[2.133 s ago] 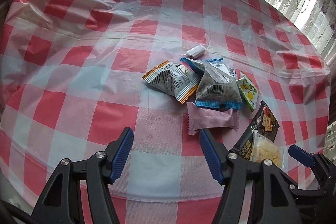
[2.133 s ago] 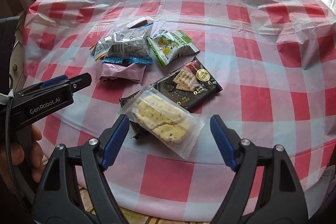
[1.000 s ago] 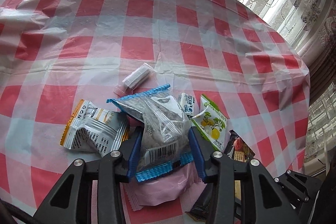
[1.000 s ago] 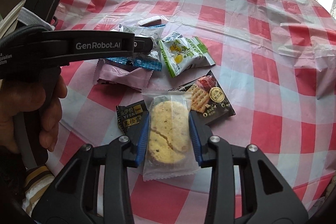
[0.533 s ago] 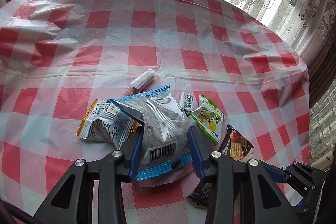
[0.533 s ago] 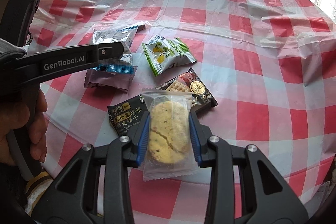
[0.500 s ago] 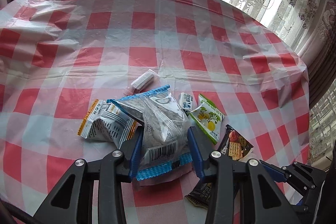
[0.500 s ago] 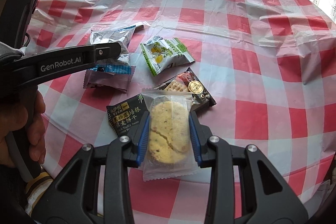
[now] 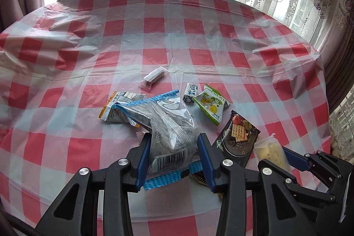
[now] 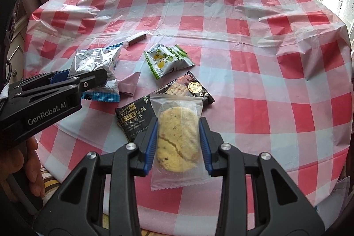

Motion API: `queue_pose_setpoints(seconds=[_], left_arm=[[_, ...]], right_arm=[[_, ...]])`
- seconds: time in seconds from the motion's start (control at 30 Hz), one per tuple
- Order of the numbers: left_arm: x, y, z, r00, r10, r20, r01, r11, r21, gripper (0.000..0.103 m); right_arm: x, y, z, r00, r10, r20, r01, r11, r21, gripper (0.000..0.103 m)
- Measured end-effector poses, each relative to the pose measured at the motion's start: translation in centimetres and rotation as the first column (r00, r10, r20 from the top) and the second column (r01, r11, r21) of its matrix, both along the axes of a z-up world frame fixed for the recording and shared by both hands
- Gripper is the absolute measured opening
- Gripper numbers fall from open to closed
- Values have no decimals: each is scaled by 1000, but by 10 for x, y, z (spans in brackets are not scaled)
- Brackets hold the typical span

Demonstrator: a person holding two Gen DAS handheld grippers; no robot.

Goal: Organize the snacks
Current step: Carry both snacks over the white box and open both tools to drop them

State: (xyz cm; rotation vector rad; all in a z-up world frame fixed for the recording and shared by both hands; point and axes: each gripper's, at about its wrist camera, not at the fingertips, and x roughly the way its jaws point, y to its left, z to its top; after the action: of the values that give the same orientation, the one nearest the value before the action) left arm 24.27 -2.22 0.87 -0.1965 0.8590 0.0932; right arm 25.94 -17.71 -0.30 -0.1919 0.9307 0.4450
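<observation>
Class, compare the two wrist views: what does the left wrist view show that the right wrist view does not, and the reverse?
Only the left wrist view shows the orange-edged silver packet and the small blue-and-white candy. Only the right wrist view shows the pink wrapper and a hand. Both show the left gripper clamping the blue-edged clear bag, the right gripper clamping the biscuit packet, and the green lemon packet.
</observation>
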Motion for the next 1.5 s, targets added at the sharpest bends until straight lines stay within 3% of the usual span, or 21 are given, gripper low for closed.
queue_pose_setpoints(seconds=[0.47, 0.8, 1.13, 1.5], left_arm=[[-27, -46, 15, 998, -70, 5, 70, 997, 38, 42], [-43, -99, 27, 984, -180, 10, 179, 982, 58, 42], [-55, -160, 35, 952, -308, 2, 307, 949, 71, 42], [-68, -237, 36, 885, -465, -23, 465, 881, 88, 42]], right_arm=[[-22, -31, 8, 998, -57, -5, 57, 998, 25, 39], [-36, -73, 15, 992, -128, -7, 129, 991, 37, 39], [-54, -131, 25, 974, -226, -5, 226, 973, 45, 39], [-79, -212, 24, 930, -367, -9, 367, 930, 15, 39]])
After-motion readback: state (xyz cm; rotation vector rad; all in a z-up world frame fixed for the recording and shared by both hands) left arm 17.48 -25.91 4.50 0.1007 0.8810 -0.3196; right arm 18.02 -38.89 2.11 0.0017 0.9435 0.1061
